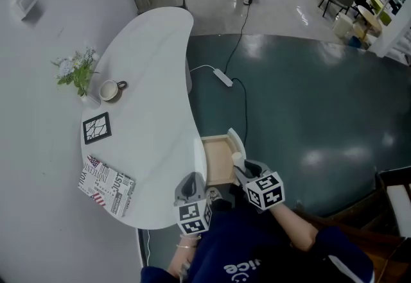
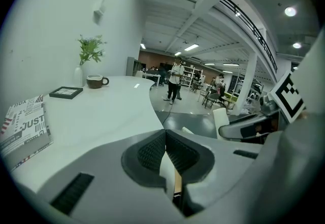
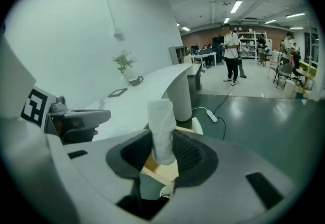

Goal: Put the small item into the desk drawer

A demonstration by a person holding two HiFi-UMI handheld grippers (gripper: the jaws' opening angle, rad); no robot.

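Note:
The small item is a white roll (image 3: 162, 129), standing upright between the pads of my right gripper (image 3: 163, 153), which is shut on it. In the head view that gripper (image 1: 240, 169) hangs over the open wooden drawer (image 1: 217, 140) at the white desk's near edge, with the white roll (image 1: 237, 159) at its tip. The drawer's wooden inside (image 3: 165, 169) shows just under the jaws. My left gripper (image 1: 191, 184) is at the desk edge left of the drawer. Its pads (image 2: 152, 149) meet with nothing between them.
On the curved white desk (image 1: 151, 70) stand a plant (image 1: 77, 71), a cup (image 1: 110, 90), a black picture frame (image 1: 97, 128) and a printed magazine (image 1: 106, 185). A power strip (image 1: 223, 77) with its cable lies on the dark floor. People stand far off.

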